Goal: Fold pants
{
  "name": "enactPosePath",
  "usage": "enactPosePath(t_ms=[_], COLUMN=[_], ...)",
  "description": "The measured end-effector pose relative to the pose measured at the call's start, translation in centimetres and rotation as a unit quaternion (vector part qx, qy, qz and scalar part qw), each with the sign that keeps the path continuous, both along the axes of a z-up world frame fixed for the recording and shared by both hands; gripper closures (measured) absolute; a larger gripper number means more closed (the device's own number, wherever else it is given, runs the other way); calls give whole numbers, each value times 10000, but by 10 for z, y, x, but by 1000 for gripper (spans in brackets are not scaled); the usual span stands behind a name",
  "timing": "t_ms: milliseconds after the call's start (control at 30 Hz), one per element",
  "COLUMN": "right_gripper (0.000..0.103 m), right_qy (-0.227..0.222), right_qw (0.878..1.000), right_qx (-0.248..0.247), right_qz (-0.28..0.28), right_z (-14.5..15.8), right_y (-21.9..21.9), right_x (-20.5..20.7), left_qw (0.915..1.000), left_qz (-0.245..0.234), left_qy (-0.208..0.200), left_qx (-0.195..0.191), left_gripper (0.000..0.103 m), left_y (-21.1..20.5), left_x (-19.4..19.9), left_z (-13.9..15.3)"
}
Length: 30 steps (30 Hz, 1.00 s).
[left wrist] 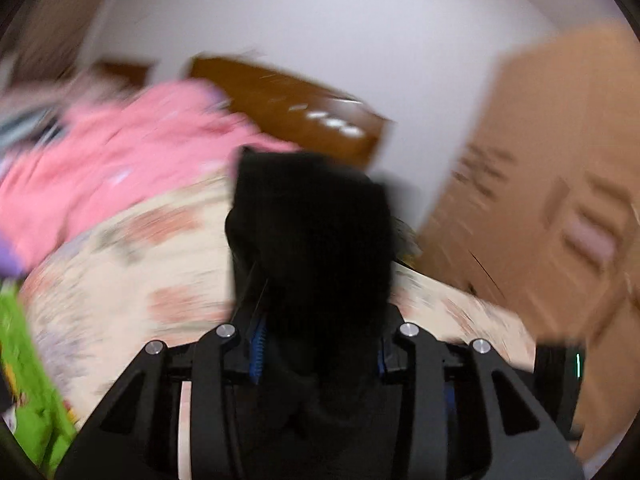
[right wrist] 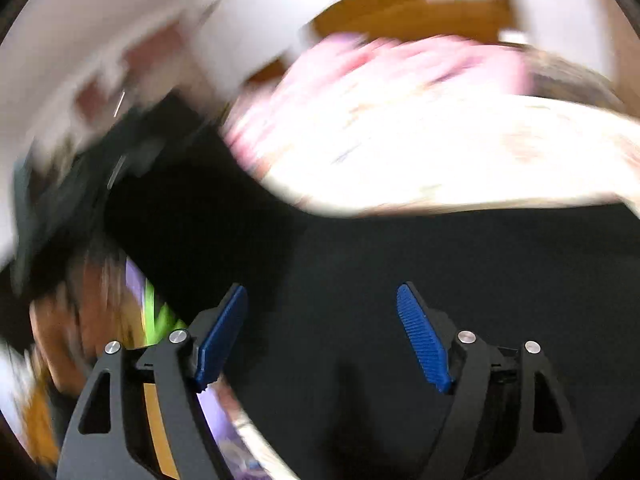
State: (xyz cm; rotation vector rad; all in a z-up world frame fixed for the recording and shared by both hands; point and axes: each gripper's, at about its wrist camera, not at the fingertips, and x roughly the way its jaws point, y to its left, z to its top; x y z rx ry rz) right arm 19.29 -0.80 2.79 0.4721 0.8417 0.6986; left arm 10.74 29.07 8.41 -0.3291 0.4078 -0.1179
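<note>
Between the blue pads (left wrist: 258, 346) of the left gripper (left wrist: 318, 344) a thick bunch of the black pants (left wrist: 312, 236) is clamped and lifted over the floral bedsheet (left wrist: 132, 264). The right gripper (right wrist: 322, 334) stands wide apart, empty, above more pants cloth. I judge a fold is starting; next the right must take an edge. The pink blanket (left wrist: 132, 148) and cardboard box (left wrist: 552, 184) crowd the bed.

Heavy motion blur is smearing both views, worst toward the curved fisheye edges. The pale bedding (right wrist: 440, 160) is blowing out upper right; the near fingers (right wrist: 222, 334) are staying sharp.
</note>
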Motion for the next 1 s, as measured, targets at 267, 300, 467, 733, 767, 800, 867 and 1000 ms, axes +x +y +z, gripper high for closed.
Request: enactPosePath(t_ms=[267,300,467,733,767,800,867,1000], right_gripper=[25,25,25,25,25,25,25,28], right_qy=[876,942,897,1187,1219,1253,1291,1271], right_qw=[9755,9745,9788,9898,9897,9897,9903,9907], right_qx=[1394,1389,1285,746,728,670,512,415], right_qz=[-1456,-1487,-1319,-263,-191,-150,33,242], right_z=[-50,-54,-51,-44,-44,-43,-43,-41], right_y=[-179,-187,-181,-114,-106,-100,-82,-49], right_x=[-39,-44,-51,-56,-55,-53,-47,-33], left_qw=[9626,9506,9294,9646,9687,9727,9766,9784], left_qz=[-1794,-2024,-2305,-1397,-1148,-836,-450,-265], left_qy=[745,1027,721,64,128,256,503,692], left_qx=[1890,2117,2792,2235,2196,2151,2043,1930], left_gripper=[67,66,18,2,2,2,2,2], left_y=[-238,-259,-279,-179,-162,-142,-115,-89], left_x=[12,13,-17,-71,-72,-71,-75,-83], left_z=[-85,-108,-125,-90,-91,-98,-107,-117])
